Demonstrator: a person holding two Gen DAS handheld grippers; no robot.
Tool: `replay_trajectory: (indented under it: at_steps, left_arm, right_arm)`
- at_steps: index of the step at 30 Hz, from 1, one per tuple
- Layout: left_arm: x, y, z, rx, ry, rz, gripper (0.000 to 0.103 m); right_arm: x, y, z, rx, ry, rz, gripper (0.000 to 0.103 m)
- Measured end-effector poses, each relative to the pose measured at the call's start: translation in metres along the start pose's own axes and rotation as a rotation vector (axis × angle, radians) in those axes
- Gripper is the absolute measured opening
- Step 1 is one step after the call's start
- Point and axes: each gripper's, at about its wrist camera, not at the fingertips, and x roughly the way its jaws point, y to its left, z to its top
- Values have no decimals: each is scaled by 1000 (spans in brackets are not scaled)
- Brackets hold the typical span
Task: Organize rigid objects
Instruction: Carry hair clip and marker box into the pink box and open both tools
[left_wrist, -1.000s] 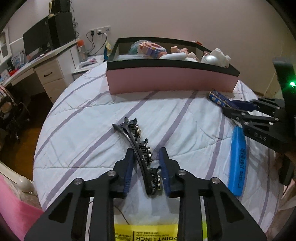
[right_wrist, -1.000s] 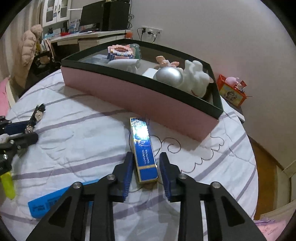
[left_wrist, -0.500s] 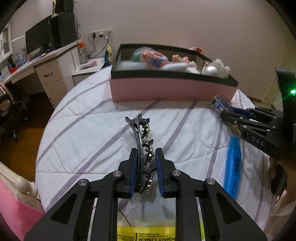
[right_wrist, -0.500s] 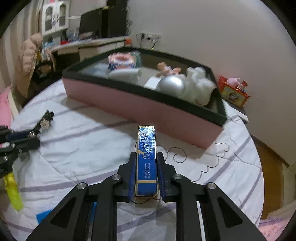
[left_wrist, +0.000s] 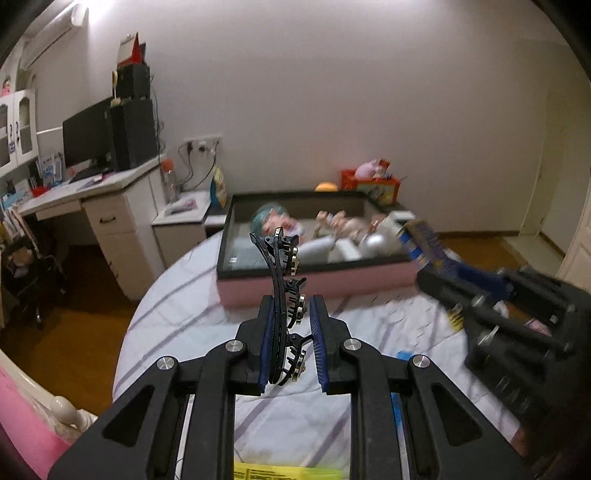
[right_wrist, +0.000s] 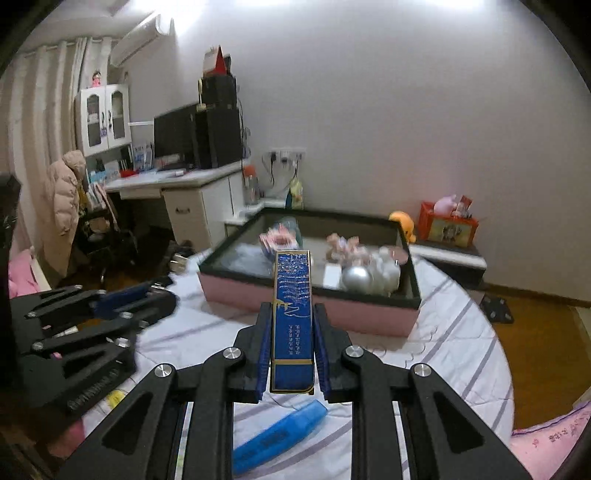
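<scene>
My left gripper (left_wrist: 291, 325) is shut on a long black hair clip (left_wrist: 282, 280) and holds it in the air above the bed, pointing at the pink box (left_wrist: 314, 284). My right gripper (right_wrist: 291, 328) is shut on a narrow blue box (right_wrist: 293, 314) with gold print, also lifted and aimed at the pink box (right_wrist: 306, 306). The right gripper also shows at the right of the left wrist view (left_wrist: 436, 280). The pink box has a black rim and holds several toys and a silver ball (right_wrist: 356, 278).
A blue highlighter (right_wrist: 277, 435) lies on the striped bedsheet (right_wrist: 424, 350) below my right gripper. A yellow item (left_wrist: 288, 472) lies under the left gripper. A white desk (left_wrist: 92, 206) stands at the left, a low shelf with toys (right_wrist: 447, 229) behind the box.
Both grippers have closed on their objects and lifted them off the sheet. The cameras now look higher, down into the pink box.
</scene>
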Motion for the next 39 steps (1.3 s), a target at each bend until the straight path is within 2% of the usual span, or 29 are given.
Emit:
replay_trajectory:
  at_steps: [8, 13, 25, 33, 39]
  left_arm:
    - [-32, -16, 10, 27, -69, -25, 19]
    - [-50, -25, 17, 50, -114, -9, 19]
    - [-97, -27, 24, 76, -249, 39, 19]
    - [-107, -30, 40, 108, -337, 58, 19]
    - [-101, -30, 55, 141, -378, 88, 19]
  right_arm:
    - [-38, 11, 8, 8, -72, -52, 21]
    - [-57, 19, 12, -9, -111, -103, 21]
    - [-95, 34, 25, -30, -205, -109, 21]
    - [-106, 38, 37, -48, -275, -129, 21]
    - [-98, 38, 51, -64, -304, -131, 21]
